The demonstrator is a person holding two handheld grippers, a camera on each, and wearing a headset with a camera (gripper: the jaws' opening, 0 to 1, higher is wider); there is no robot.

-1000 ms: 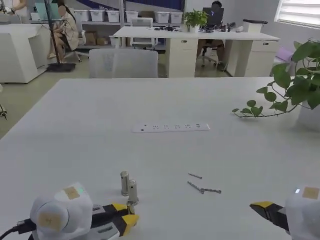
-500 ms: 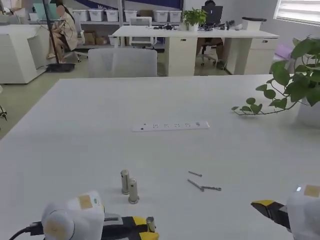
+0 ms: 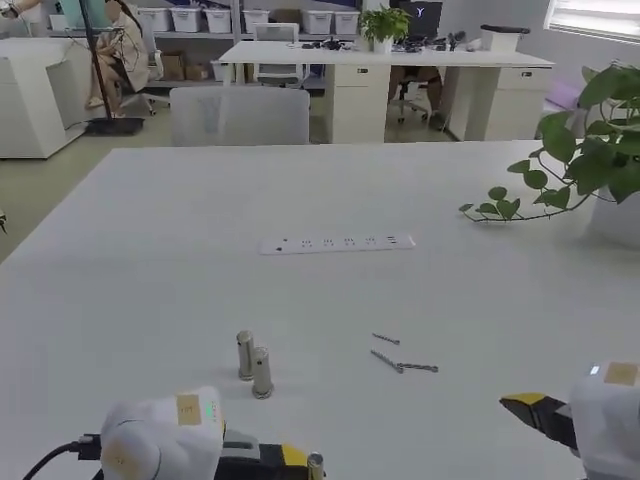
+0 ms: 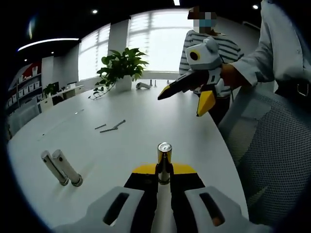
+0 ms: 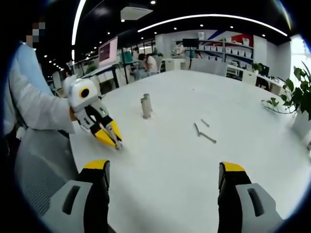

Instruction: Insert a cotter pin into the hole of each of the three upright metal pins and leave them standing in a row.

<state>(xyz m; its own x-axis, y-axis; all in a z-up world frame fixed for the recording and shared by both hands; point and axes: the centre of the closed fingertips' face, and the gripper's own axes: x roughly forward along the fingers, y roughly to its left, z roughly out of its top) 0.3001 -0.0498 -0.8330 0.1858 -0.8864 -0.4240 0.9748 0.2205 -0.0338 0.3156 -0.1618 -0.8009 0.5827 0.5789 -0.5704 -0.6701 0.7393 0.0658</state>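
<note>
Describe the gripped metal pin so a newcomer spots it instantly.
On the white table, look to the near edge at the left gripper. The metal pin stands clamped between its yellow-tipped jaws; the other two pins stand free, side by side.

1. Left gripper (image 3: 303, 463): in head view, cut off by btm edge, so we can't see its jaws in full there.
2. Held pin (image 4: 164, 158): lower part hidden btw the jaws clamped on it; its cross-hole we can't find.
3. Right gripper (image 3: 532, 412): cut by right + btm edges in head view; we see one yellow tip.
4. Cotter pins (image 3: 402, 362): too small; count and overlap unclear to us.
5. Standing pins (image 3: 254, 364): holes too small to see; touching or not, we can't tell.
6. Plant (image 3: 590, 150): cut off at right edge.
</note>
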